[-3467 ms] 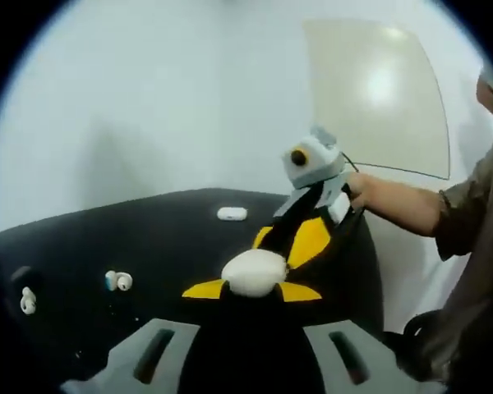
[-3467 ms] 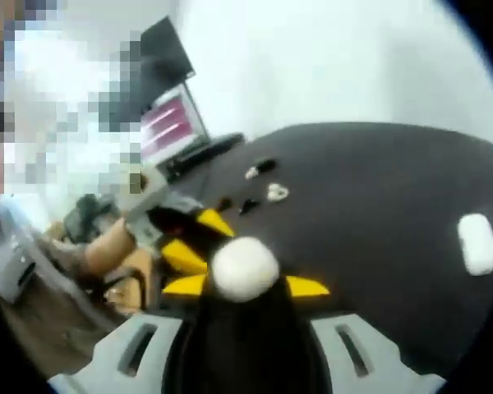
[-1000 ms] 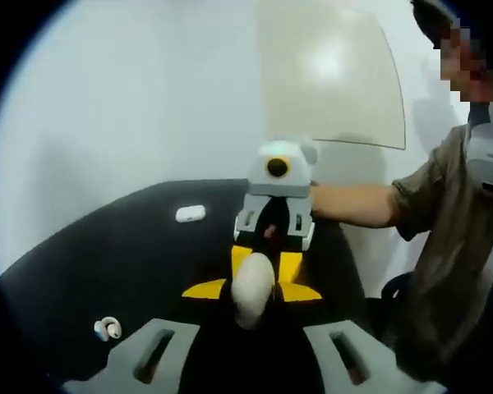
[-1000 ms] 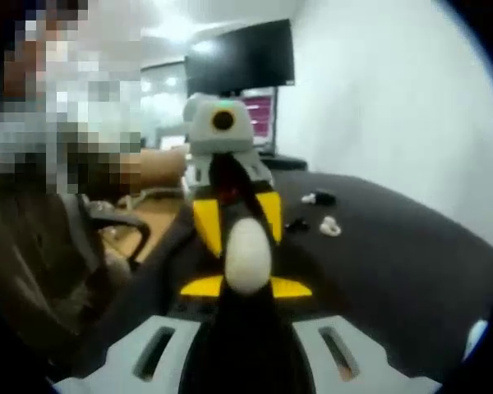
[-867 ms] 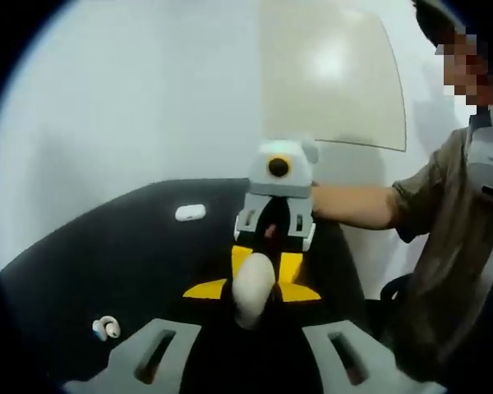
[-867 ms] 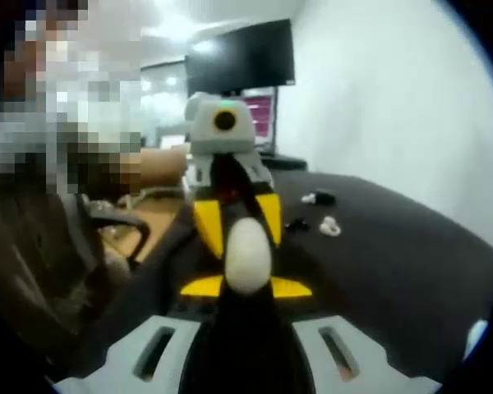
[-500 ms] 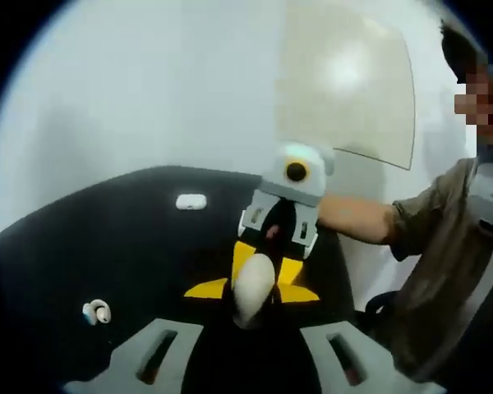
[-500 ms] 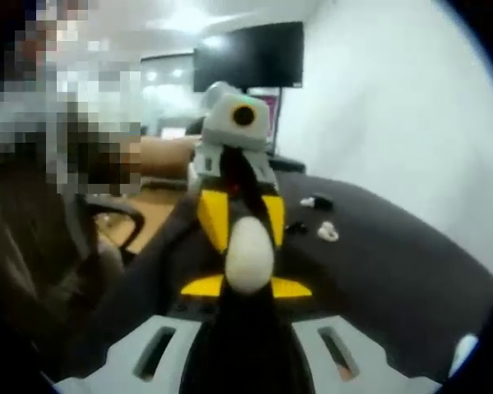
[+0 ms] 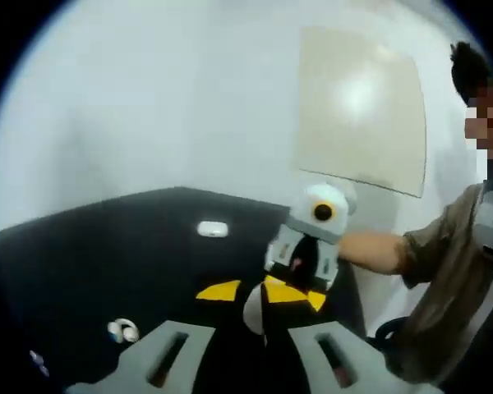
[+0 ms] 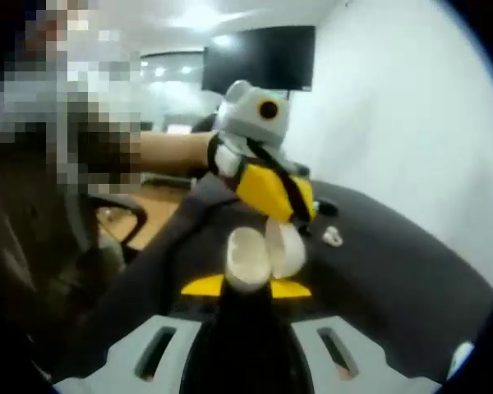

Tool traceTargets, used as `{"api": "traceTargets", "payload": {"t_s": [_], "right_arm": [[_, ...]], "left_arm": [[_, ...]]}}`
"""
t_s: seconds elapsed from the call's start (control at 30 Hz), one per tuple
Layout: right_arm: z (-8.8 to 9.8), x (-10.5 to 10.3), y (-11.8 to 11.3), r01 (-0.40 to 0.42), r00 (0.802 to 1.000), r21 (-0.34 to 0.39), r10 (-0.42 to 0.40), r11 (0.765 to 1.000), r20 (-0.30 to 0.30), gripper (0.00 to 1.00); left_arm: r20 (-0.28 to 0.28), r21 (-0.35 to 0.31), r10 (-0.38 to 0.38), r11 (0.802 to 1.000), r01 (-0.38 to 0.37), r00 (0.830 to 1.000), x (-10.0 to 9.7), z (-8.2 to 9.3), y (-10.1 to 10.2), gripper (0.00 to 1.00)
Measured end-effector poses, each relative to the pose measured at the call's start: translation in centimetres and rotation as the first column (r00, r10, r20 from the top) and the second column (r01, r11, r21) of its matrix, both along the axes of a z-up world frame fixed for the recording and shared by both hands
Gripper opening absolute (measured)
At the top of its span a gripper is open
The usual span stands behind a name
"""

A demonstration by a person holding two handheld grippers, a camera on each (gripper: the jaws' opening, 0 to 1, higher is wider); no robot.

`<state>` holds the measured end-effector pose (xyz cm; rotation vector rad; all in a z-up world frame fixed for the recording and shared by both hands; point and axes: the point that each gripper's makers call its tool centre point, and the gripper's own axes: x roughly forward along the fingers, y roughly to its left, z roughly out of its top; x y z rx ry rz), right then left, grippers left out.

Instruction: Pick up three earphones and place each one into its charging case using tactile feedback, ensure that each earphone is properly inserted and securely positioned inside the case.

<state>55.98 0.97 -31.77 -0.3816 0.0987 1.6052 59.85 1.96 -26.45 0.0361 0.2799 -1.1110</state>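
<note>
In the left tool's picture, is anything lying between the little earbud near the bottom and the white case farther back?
No. In the left gripper view, only bare black table lies between the earbud and the case.

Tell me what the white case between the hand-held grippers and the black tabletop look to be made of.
The white case looks like smooth hard plastic with a slight gloss: an even colour, rounded edges, a soft sheen, and its lid looks partly open. The black tabletop looks matte, perhaps a soft mat or cloth, since it shows no reflections; the blur leaves that open.

White walls — beige panel, dark monitor.
</note>
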Motion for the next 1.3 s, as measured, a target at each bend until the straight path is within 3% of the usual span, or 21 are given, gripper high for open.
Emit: {"api": "traceTargets", "payload": {"t_s": [0.13, 0.27, 0.4, 0.5, 0.57, 0.7, 0.8, 0.93, 1.03, 1.1, 1.17, 1.23, 1.3], "right_arm": [[0.0, 0.1, 0.0, 0.003, 1.0, -0.002, -0.003, 1.0, -0.022, 0.19], [-0.1, 0.0, 0.0, 0.004, 0.999, -0.002, -0.004, 1.0, -0.045, 0.19], [0.0, 0.0, 0.0, 0.002, 0.999, -0.001, -0.002, 1.0, -0.049, 0.2], [-0.1, 0.0, 0.0, 0.0, 0.999, 0.001, 0.0, 1.0, -0.046, 0.2], [-0.1, 0.0, 0.1, 0.0, 0.999, 0.0, 0.0, 1.0, -0.046, 0.2], [-0.1, 0.1, 0.0, 0.003, 0.999, 0.001, -0.003, 1.0, -0.045, 0.2], [-0.1, 0.2, 0.0, 0.005, 0.999, 0.001, -0.005, 1.0, -0.047, 0.2], [-0.1, 0.3, 0.0, 0.007, 0.999, 0.001, -0.007, 1.0, -0.047, 0.2], [-0.1, 0.3, -0.1, 0.008, 0.999, 0.001, -0.008, 1.0, -0.049, 0.2], [-0.2, 0.3, -0.1, 0.01, 0.999, 0.001, -0.01, 1.0, -0.052, 0.2], [-0.2, 0.3, -0.1, 0.013, 0.999, 0.001, -0.013, 1.0, -0.048, 0.2], [-0.2, 0.3, -0.1, 0.015, 0.999, 0.002, -0.015, 1.0, -0.033, 0.2], [-0.2, 0.3, -0.1, 0.015, 0.999, 0.002, -0.015, 1.0, -0.037, 0.2]], "left_arm": [[0.001, -0.015, -0.008, 1.0, 0.008, 1.0, -0.4, 0.8, 0.9, 0.2], [0.08, -0.039, 0.109, 0.994, -0.106, 0.991, 0.9, 3.0, 4.5, 0.16], [0.13, -0.063, 0.275, 0.961, -0.269, 0.953, 2.0, 4.6, 10.1, 0.17], [0.102, -0.023, 0.372, 0.928, -0.372, 0.923, 2.2, 3.7, 14.0, 0.16], [0.102, 0.018, 0.39, 0.919, -0.394, 0.915, 2.0, 2.6, 15.7, 0.14], [0.06, 0.061, 0.384, 0.92, -0.388, 0.921, 1.1, 0.1, 16.9, 0.13], [0.054, 0.109, 0.362, 0.924, -0.366, 0.931, 0.6, -1.8, 16.5, 0.14], [0.135, 0.192, 0.312, 0.923, -0.334, 0.94, 0.5, -3.3, 15.7, 0.15], [0.163, 0.167, 0.297, 0.931, -0.323, 0.941, 0.7, -2.9, 15.2, 0.15], [0.183, 0.137, 0.305, 0.933, -0.332, 0.934, 1.1, -2.2, 15.6, 0.16], [0.139, 0.065, 0.329, 0.938, -0.34, 0.934, 1.3, -1.4, 16.3, 0.19], [0.156, 0.028, 0.381, 0.921, -0.39, 0.911, 2.0, -0.6, 17.9, 0.2], [0.156, 0.035, 0.442, 0.891, -0.452, 0.883, 2.7, -0.4, 19.7, 0.2]]}}
